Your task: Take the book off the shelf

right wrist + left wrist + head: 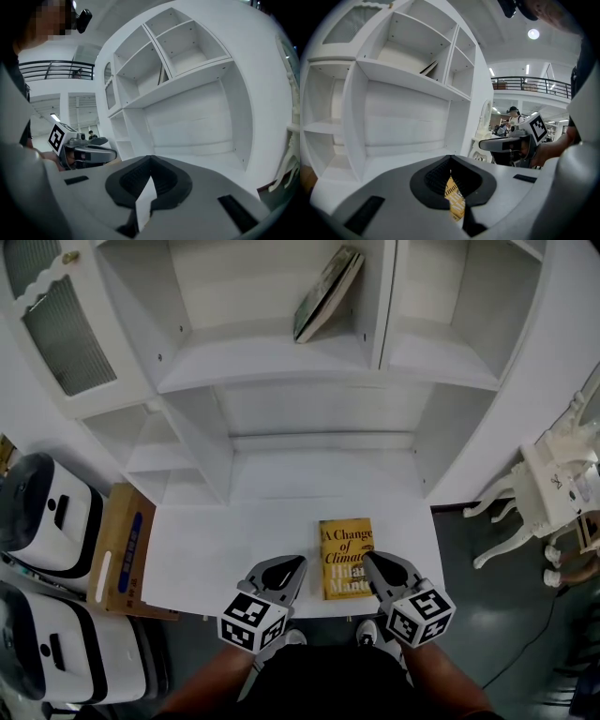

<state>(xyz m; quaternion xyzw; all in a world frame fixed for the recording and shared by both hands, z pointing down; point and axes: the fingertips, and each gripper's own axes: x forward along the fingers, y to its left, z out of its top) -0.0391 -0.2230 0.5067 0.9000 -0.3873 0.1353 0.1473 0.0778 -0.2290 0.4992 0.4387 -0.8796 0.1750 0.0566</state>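
The yellow book [346,557] lies flat on the lower ledge [206,549], seemingly already taken down. Your left gripper [299,563] and right gripper [368,559] flank it, jaws pressed together, empty. A second book [328,292] leans shelved above it.

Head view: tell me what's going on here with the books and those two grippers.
A person holds a gripper in each hand at the front of a white shelf unit. The left gripper and the right gripper are both shut and empty, one at each side of a yellow book that lies flat on the lower ledge. A second book leans against the side wall of an upper compartment, untouched.
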